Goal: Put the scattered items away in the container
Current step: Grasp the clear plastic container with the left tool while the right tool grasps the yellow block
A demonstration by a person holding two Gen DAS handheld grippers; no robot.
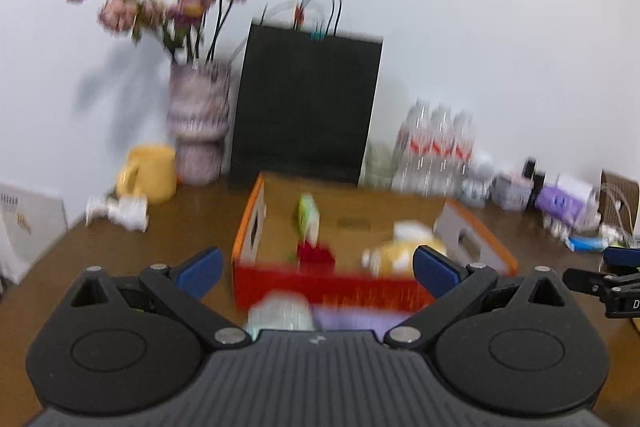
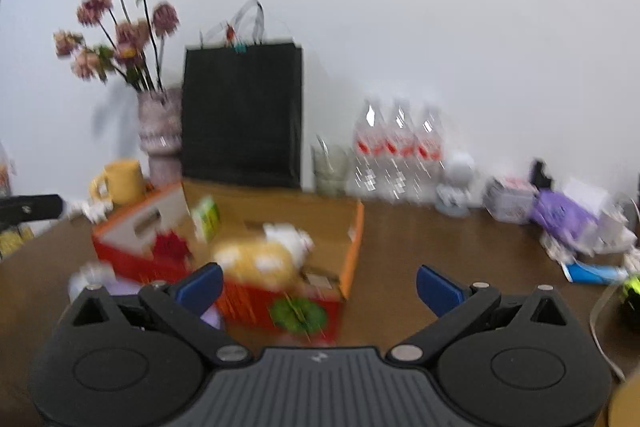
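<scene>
An open red and orange cardboard box point(image 1: 248, 227) stands on the brown table, also in the right wrist view point(image 2: 352, 251). Inside lie a yellow and white plush toy point(image 1: 404, 247) point(image 2: 260, 259), a green carton point(image 1: 308, 215) point(image 2: 208, 215) and a red item point(image 1: 316, 255) point(image 2: 172, 245). A pale bottle point(image 1: 280, 311) and a purple item point(image 1: 352, 319) lie just in front of the box. My left gripper point(image 1: 318, 267) is open and empty, facing the box. My right gripper point(image 2: 320, 287) is open and empty, right of the box. Both views are blurred.
Along the wall stand a vase of flowers point(image 1: 198, 123), a black paper bag point(image 1: 304, 107), a yellow mug point(image 1: 150, 173), water bottles point(image 1: 436, 147) and small clutter at the right point(image 2: 560, 215). A blue tube point(image 2: 592, 273) lies at the right.
</scene>
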